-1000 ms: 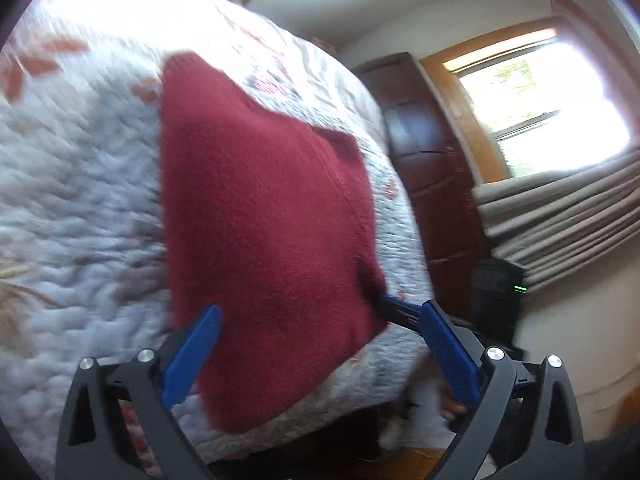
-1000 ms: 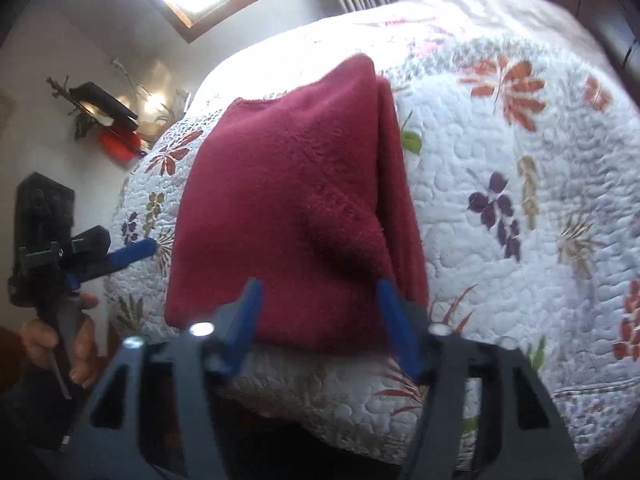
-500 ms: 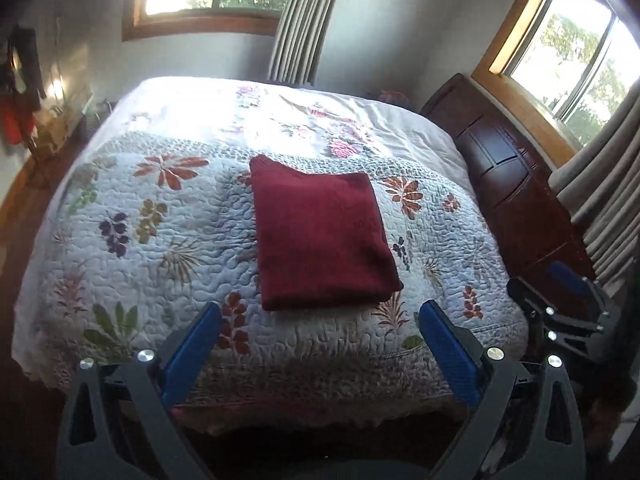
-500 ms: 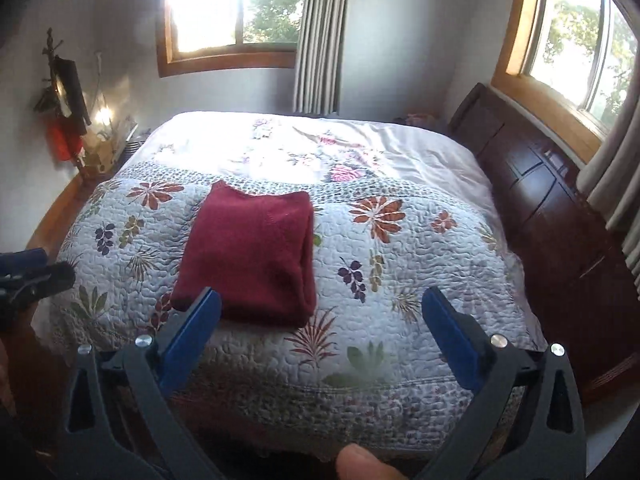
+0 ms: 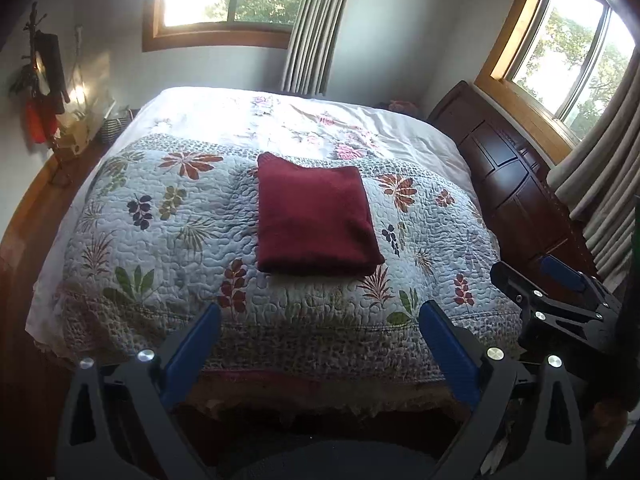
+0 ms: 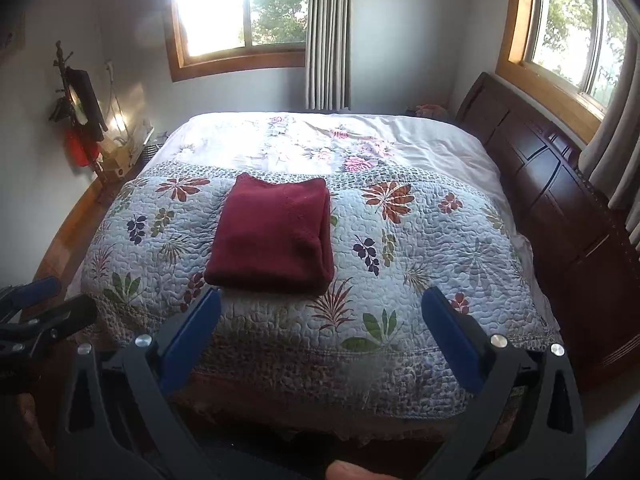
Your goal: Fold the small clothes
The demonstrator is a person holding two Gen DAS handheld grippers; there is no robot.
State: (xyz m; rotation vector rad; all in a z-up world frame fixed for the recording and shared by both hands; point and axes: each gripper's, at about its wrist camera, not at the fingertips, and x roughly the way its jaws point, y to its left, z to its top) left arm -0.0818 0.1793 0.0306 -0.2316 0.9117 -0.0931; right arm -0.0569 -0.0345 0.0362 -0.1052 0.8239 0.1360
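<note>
The bed fills the middle of both views and is covered by a quilt printed with flowers and leaves. A dark wooden headboard is seen along the bed's right side, and a window with a curtain is set in the wall beyond the bed. The red garment is found folded into a neat rectangle, lying flat on the quilt near the bed's near edge, slightly left of centre in the right wrist view. The left gripper is held off the near edge of the bed, its jaws spread wide and empty, clear of the garment. The right gripper is held likewise, jaws wide apart with nothing between them.
</note>
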